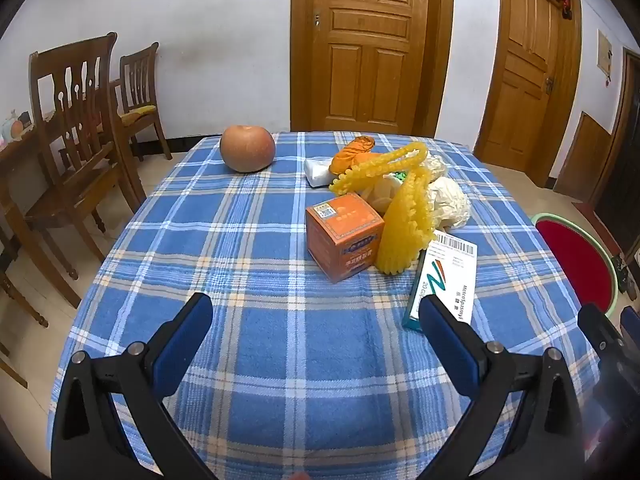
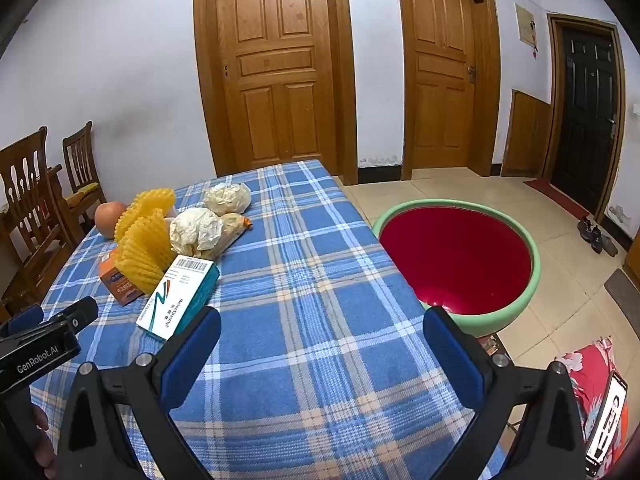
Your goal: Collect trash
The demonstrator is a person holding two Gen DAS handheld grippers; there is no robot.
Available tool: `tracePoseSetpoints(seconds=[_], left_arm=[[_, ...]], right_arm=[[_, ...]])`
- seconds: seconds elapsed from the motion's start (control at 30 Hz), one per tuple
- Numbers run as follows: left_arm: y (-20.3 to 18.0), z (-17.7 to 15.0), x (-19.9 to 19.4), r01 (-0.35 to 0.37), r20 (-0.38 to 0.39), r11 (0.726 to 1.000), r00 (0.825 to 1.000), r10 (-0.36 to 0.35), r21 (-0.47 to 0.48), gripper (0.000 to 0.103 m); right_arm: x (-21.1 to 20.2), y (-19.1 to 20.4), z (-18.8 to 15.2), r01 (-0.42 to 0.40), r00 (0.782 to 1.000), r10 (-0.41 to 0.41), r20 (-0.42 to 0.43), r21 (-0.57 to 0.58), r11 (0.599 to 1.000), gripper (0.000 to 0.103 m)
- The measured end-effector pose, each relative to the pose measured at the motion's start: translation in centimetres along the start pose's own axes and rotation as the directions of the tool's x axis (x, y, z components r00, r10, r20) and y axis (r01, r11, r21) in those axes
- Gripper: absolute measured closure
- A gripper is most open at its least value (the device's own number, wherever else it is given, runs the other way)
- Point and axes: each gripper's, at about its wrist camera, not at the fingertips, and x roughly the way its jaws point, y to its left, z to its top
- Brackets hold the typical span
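Observation:
A trash pile lies on the blue plaid tablecloth (image 1: 256,272): an orange carton (image 1: 343,236), yellow foam fruit netting (image 1: 404,224), crumpled white paper (image 1: 450,200), an orange wrapper (image 1: 354,152) and a white-and-teal medicine box (image 1: 444,280). My left gripper (image 1: 316,312) is open and empty, short of the pile. My right gripper (image 2: 322,328) is open and empty over the cloth, with the medicine box (image 2: 180,296) at its left finger and the red basin with a green rim (image 2: 456,256) off the table's right edge. Netting (image 2: 144,240) and paper balls (image 2: 196,230) lie beyond.
An apple (image 1: 247,148) sits at the table's far left. Wooden chairs (image 1: 76,128) stand to the left. Two wooden doors (image 1: 368,44) are in the back wall. Shoes (image 2: 596,236) lie by a dark door on the right.

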Motion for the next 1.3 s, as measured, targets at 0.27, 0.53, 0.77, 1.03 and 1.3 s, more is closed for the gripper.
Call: tracePoseSetpoints(seconds=[0.27,0.53,0.77,1.03,1.3], left_arm=[[-0.06,0.06,-0.04,0.004,-0.008,1.0,1.0,-0.004,0.0,0.002],[-0.03,0.07,-0.04,0.003,-0.01,1.0,1.0,-0.003,-0.001,0.002],[-0.47,-0.01,-0.02,0.005,-0.009,1.0,1.0,-0.005,-0.002,0.002],[-0.32,0.03,0.0,0.008,-0.01,1.0,1.0,-0.008,-0.003,0.002],[-0.15,0.26,-0.4,0.012,-0.012,1.0,1.0,-0.012,-0.006,0.002]], right_arm=[[-0.07,-0.08,0.0,-0.003,1.0,0.003,-0.002,0.001,1.0,0.0],[-0.4,-0.19,0.27,-0.007,1.0,0.007,0.005,0.006,1.0,0.0],[-0.4,-0.21,0.25,-0.008,1.0,0.008,0.006,0.008,1.0,0.0],[-0.42,-0.2,0.3,-0.008,1.0,0.008,0.006,0.01,1.0,0.0],[-0.45,-0.23,0.32,-0.009,1.0,0.009,0.007,0.01,1.0,0.0]])
